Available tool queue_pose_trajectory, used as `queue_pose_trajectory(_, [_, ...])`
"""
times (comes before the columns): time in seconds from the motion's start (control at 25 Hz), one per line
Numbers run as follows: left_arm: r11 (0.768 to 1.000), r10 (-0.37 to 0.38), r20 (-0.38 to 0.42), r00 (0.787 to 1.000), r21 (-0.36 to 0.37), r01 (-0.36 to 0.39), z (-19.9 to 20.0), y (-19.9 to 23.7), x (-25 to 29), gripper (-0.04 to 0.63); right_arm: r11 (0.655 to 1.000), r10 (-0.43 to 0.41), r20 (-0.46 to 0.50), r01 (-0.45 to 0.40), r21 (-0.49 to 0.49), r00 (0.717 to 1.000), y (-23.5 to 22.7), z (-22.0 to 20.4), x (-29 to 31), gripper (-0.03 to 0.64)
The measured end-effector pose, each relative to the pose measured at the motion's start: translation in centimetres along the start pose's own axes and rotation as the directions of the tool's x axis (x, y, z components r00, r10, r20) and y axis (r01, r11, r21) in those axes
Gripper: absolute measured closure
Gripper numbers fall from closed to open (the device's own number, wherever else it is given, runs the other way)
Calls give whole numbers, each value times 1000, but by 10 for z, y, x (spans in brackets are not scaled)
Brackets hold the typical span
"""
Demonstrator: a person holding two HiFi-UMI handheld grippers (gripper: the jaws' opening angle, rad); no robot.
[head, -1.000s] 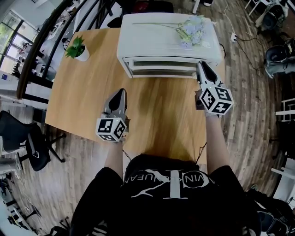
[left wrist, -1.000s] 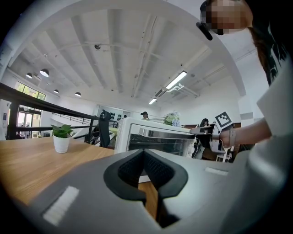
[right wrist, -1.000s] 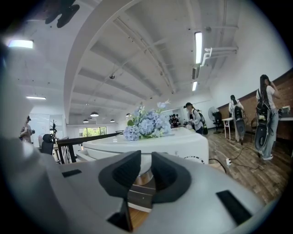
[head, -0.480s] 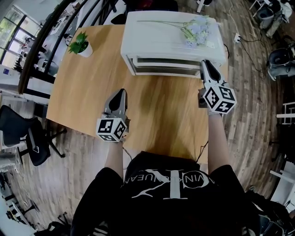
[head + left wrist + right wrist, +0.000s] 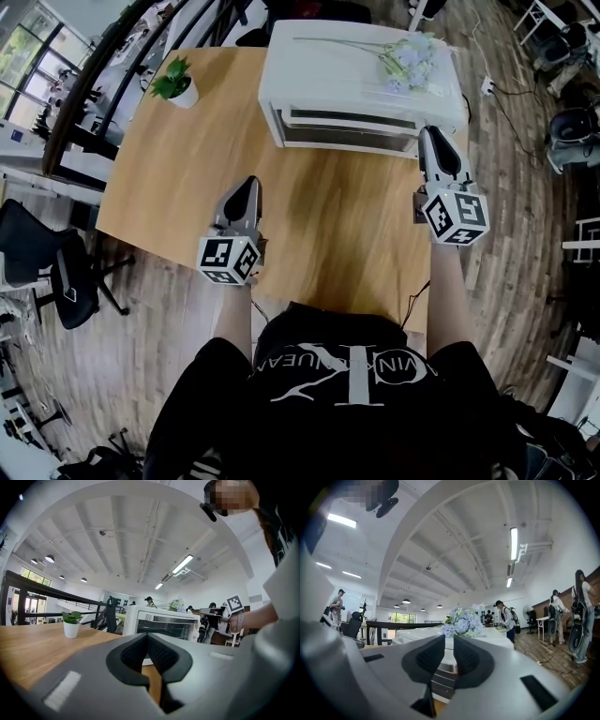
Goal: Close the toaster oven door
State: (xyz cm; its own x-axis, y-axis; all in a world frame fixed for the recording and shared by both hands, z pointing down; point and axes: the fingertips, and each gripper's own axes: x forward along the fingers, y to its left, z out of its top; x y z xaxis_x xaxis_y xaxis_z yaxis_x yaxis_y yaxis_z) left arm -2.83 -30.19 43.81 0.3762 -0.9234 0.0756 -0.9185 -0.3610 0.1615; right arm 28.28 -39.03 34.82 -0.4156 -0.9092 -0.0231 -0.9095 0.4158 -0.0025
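The door (image 5: pixel 342 128) of the white boxy toaster oven (image 5: pixel 361 66) was shut; in front of it, the right gripper (image 5: pixel 433 138) was barely open and the left gripper (image 5: pixel 247 186) closed, both empty.

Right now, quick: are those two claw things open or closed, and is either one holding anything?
Left gripper: shut, holding nothing.
Right gripper: slightly open, holding nothing.

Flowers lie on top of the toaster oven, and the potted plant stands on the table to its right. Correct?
No: the potted plant stands on the table to the left of the toaster oven, as the head view shows. The flowers do lie on top.
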Motion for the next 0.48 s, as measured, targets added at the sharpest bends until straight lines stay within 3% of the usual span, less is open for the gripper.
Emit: queue_pose_trajectory(0.48, [1000, -6, 23, 1000, 17, 6, -3, -19, -25, 601, 1000, 26, -99, -26, 7, 995, 24, -33, -58, 589])
